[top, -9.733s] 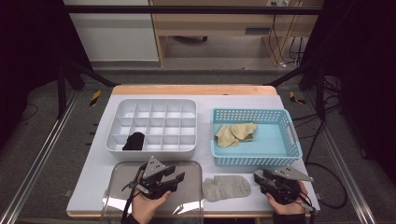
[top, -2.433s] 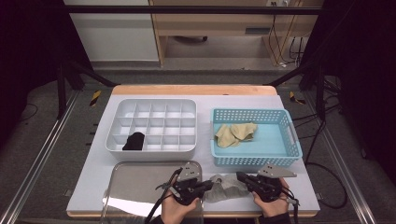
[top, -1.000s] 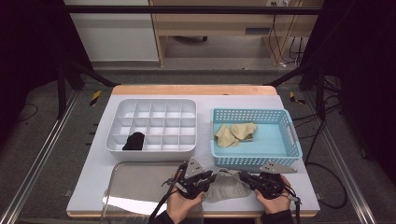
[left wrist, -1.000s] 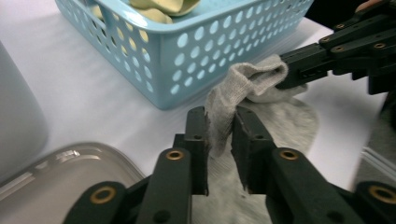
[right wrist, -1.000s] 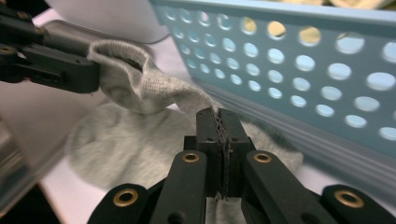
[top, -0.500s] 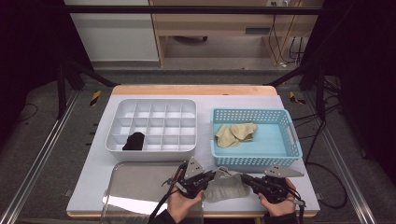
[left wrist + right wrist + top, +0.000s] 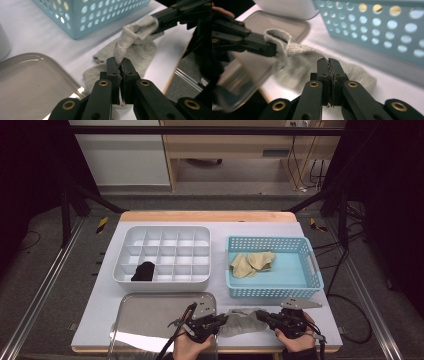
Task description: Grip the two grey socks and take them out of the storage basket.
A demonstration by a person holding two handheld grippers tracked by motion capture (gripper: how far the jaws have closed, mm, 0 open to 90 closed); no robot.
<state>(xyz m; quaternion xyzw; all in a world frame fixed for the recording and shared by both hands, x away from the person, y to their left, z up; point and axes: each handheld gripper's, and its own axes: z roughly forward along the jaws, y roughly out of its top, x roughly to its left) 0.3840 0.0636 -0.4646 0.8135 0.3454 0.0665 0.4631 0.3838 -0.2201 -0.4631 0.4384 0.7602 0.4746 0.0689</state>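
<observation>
Both grippers are clamped on the grey sock (image 7: 243, 320) at the table's near edge, between the metal tray (image 7: 150, 312) and the blue basket (image 7: 274, 292) — the left gripper (image 7: 119, 65) and right gripper (image 7: 328, 65) each pinch an end. The step looks like lifting it taut; the next move likely calls for raising both hands evenly — toward the divided white tray (image 7: 165, 279), perhaps.

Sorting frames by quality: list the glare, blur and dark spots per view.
High view: glare on the tray, room beyond the table dark. Left gripper view: sock sharp, basket slightly soft. Right gripper view: basket and tray blurred, lower left dark.
</observation>
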